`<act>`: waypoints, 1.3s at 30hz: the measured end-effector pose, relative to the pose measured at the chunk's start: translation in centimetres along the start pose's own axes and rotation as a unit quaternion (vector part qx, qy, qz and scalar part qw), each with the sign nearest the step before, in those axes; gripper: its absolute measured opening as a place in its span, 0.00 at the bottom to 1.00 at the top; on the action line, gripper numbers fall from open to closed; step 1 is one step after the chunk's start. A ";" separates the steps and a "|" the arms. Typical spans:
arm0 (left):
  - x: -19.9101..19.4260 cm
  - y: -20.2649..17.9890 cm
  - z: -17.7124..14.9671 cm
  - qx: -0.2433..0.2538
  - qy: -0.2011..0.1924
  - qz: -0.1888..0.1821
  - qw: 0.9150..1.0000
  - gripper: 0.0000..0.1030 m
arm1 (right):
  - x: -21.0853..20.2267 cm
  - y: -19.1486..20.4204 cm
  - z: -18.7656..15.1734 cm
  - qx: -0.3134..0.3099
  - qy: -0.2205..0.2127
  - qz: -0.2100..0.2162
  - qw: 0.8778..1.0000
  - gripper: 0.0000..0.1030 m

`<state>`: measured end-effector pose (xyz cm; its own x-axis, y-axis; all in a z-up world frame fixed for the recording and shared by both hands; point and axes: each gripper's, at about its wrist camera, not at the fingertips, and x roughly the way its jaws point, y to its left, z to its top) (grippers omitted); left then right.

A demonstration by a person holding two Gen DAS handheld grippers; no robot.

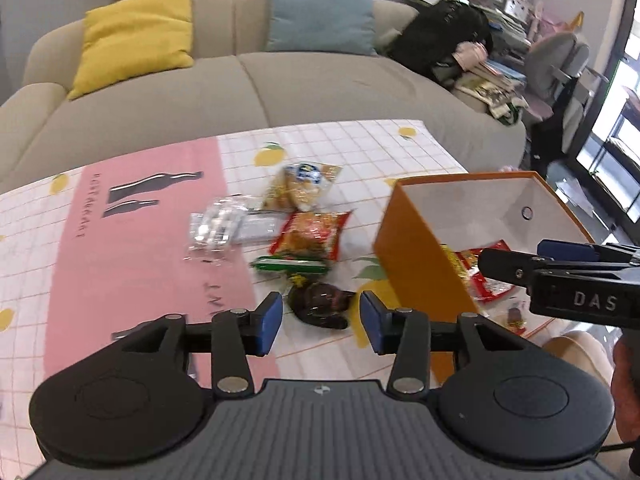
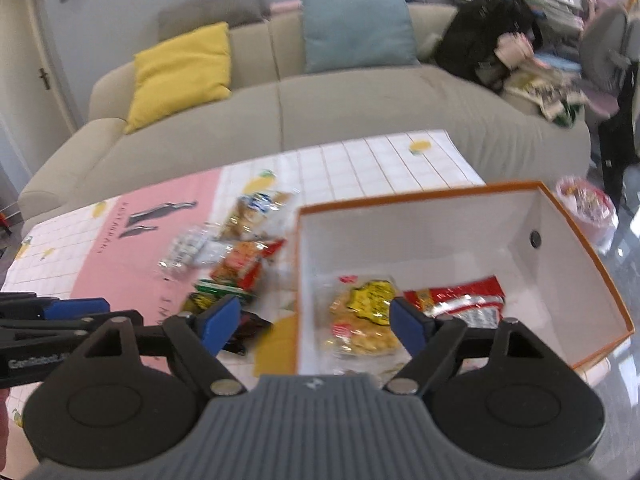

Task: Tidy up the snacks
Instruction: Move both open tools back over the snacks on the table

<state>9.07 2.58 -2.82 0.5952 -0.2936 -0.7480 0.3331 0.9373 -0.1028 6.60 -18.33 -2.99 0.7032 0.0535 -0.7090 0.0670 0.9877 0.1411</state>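
Observation:
An orange box (image 1: 416, 256) with a white inside (image 2: 420, 236) stands at the table's right. It holds a yellow-labelled snack bag (image 2: 366, 316) and a red packet (image 2: 460, 298). Loose snacks lie left of it: a dark packet (image 1: 320, 304), a green stick packet (image 1: 290, 266), a red bag (image 1: 310, 234), a clear packet (image 1: 218, 228) and a blue-labelled bag (image 1: 300, 186). My left gripper (image 1: 320, 322) is open and empty, just in front of the dark packet. My right gripper (image 2: 316, 322) is open and empty over the box's near left wall; it also shows in the left wrist view (image 1: 560, 268).
The table wears a pink and white checked cloth (image 1: 120, 248) with lemon prints. A beige sofa (image 1: 256, 92) with yellow and blue cushions stands behind it. Cluttered shelves and a chair (image 1: 560, 76) are at the far right. A pink bin (image 2: 588, 208) sits right of the box.

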 end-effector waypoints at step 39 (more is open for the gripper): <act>6.2 8.9 -3.1 -0.089 0.062 -0.035 0.993 0.72 | 10.1 9.8 -2.2 -0.160 0.078 0.028 0.984 0.52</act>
<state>13.42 9.66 -10.39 0.4760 -0.3442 -0.8093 0.2302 0.9369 -0.2630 12.85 -7.77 -10.30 0.5802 0.1061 -0.8075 -0.2120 0.9770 -0.0239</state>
